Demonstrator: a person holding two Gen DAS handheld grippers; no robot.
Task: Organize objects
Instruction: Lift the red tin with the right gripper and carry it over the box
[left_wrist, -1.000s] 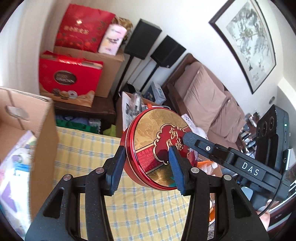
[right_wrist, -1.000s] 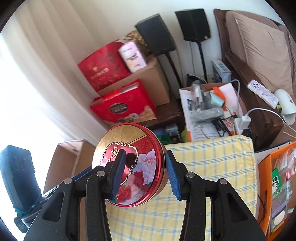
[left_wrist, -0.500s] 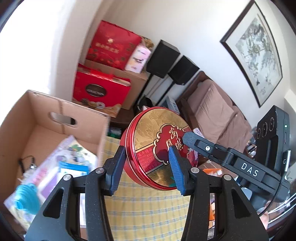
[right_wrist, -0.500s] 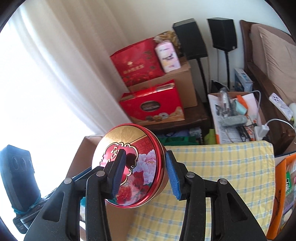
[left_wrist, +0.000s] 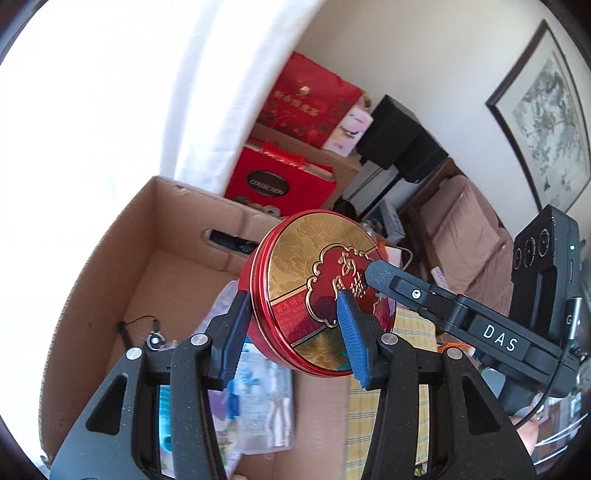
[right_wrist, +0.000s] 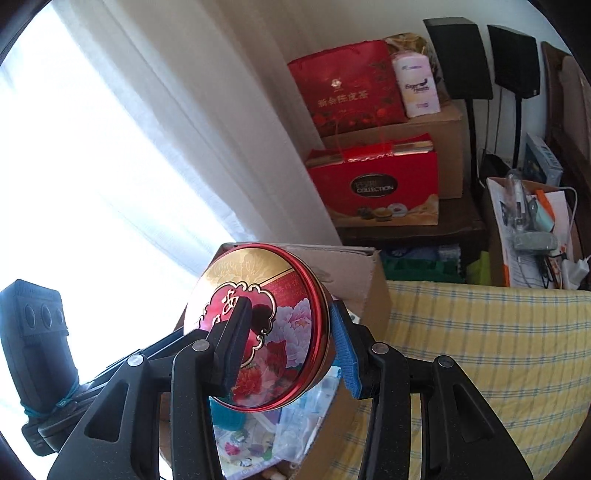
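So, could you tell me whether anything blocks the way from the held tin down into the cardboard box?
Nothing visible does. Both grippers clamp the red tin above the open cardboard box. Packets already lie on its floor beneath.

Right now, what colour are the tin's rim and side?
Red, on the tin; clearest in the left wrist view.

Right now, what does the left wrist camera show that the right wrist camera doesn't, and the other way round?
Only the left view shows the painting, the sofa cushions and the box's handle slot. Only the right view shows the bright window and the full stretch of yellow checked cloth. Both show the red tin clamped between both claws, left claw and right claw, above the open cardboard box.
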